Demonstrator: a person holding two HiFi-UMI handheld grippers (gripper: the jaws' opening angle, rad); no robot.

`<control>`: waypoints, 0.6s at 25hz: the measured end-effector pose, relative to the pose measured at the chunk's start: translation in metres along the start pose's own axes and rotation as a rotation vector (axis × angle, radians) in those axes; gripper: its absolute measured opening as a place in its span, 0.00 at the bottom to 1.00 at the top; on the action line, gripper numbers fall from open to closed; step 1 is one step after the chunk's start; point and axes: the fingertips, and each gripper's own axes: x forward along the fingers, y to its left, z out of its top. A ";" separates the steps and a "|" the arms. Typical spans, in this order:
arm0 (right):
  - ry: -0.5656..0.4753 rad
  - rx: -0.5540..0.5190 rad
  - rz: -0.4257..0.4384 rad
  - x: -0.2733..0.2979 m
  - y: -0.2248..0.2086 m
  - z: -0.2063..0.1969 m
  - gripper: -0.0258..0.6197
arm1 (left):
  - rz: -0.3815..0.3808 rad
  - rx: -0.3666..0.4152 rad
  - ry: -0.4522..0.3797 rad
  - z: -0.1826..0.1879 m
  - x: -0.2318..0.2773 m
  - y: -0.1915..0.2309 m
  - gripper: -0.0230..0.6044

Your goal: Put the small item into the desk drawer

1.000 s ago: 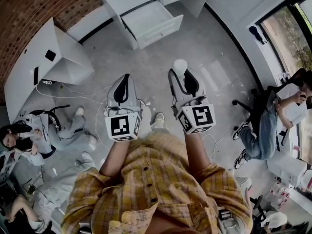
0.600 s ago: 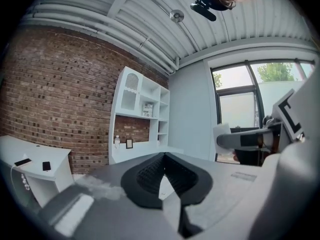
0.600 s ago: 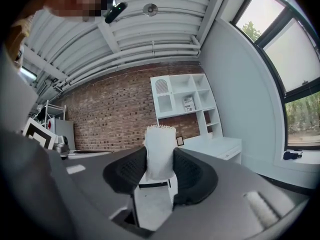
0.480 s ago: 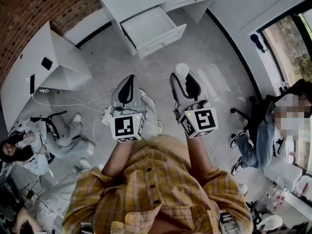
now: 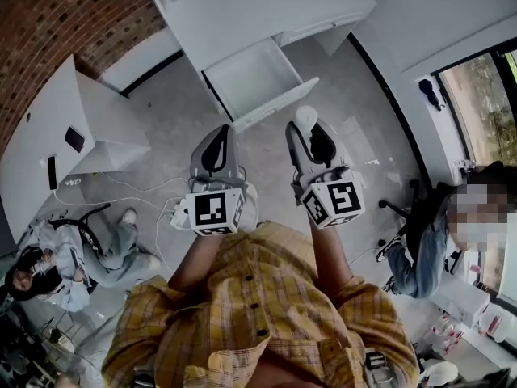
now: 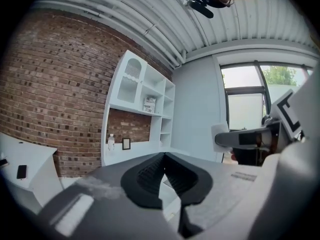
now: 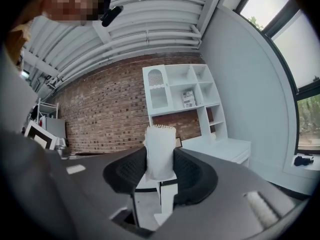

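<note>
**Small item (image 7: 160, 146) clamped in the right gripper (image 7: 160, 160), short of the drawer**

The white item is pinched upright at mid-body, above the floor near the open desk drawer (image 5: 257, 78). It is judged light, thin-walled and crushable, so gentle pressure is advised. The left gripper (image 6: 164, 158) is closed on nothing.

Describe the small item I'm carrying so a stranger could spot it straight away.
Find the white desk with its open drawer by the brick wall. Just in front of it a person holds two grippers. The item is the small white cylinder pinched upright in the right gripper; the left gripper holds nothing.
</note>
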 end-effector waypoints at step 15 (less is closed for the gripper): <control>0.065 0.008 -0.024 0.127 -0.031 0.001 0.29 | -0.062 -0.058 0.060 0.003 0.113 0.063 0.04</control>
